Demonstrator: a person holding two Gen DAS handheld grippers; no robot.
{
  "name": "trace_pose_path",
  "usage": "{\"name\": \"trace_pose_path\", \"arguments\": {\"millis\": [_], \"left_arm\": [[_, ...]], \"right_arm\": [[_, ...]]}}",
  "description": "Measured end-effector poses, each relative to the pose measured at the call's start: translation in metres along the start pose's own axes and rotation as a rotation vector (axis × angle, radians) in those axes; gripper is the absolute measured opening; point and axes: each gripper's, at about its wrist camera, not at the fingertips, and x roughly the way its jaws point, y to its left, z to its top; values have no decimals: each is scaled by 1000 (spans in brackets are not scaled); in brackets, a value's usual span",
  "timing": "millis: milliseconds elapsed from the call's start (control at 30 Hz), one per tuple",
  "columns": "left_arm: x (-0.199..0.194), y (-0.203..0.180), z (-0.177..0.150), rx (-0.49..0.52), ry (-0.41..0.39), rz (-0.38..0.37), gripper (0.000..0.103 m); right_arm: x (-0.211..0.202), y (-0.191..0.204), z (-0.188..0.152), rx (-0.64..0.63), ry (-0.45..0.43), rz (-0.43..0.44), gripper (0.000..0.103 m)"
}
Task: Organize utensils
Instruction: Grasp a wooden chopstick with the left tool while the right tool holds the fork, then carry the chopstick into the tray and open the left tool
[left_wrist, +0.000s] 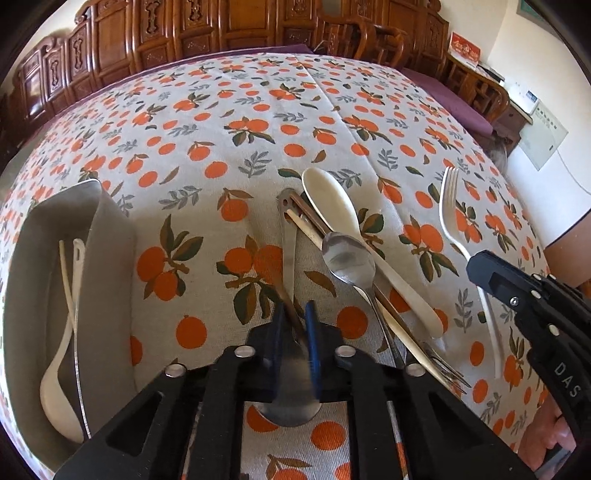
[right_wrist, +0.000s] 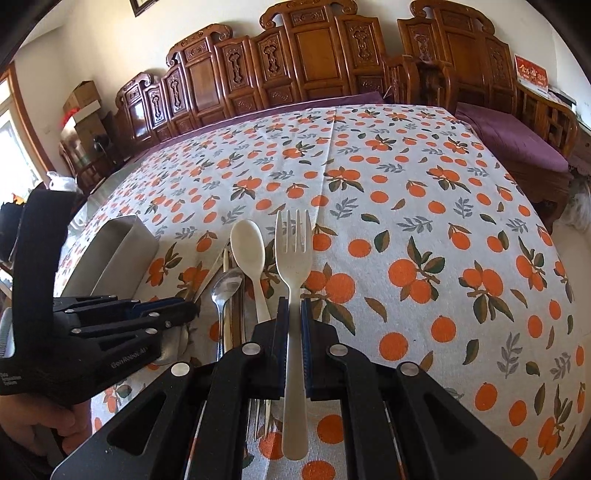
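Left tongs (left_wrist: 297, 332): clenched on the steel ladle-type spoon with a flat pierced handle (left_wrist: 288, 254), gripped low on the handle just above the bowl; the bowl sits under the tongs body and the handle runs away from the camera. A brown stick, probably a chopstick, appears to lie in the same pinch; cannot tell whether it is truly caught.

Right tongs (right_wrist: 293, 328): clenched on the handle of the cream plastic fork (right_wrist: 293, 258), about mid-length, tines pointing away.

Landmark: grey rectangular metal tray (left_wrist: 110, 236) on the bench (left_wrist: 332, 110), which carries an orange-print cloth.
- Inside the tray: a white plastic ladle spoon (left_wrist: 59, 384) and a second pale handle beside it.
- Just right of the tray: the steel spoon in the left tongs.
- Further right of the tray: a heap of a cream plastic spoon (left_wrist: 332, 199), a small steel teaspoon (left_wrist: 345, 254), wooden chopsticks (left_wrist: 308, 221) and the tines of a metal fork, overlapping.
- Well right of the tray: the cream fork.

Handling, judged:
- Steel spoon is stiff, smooth and bowl-heavy, so it may swing or slip. The hold near the bowl looks right.
- Plastic fork is light and slightly flexible; a mid-handle grip should carry it without tilt.
- Chopsticks are thin and roll, so take them near the middle.
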Motion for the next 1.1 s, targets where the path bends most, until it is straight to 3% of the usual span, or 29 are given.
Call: {"name": "trace_pose_path", "arguments": {"millis": [500,1100], "left_arm": [[-40,3,-4,25,-52,-25,4],[-97,65,-5,27,-147,23,4]], "right_arm": [[-4,23,2,-52,-7,28,8],[3,86,-4,-160,17,100,8]]}}
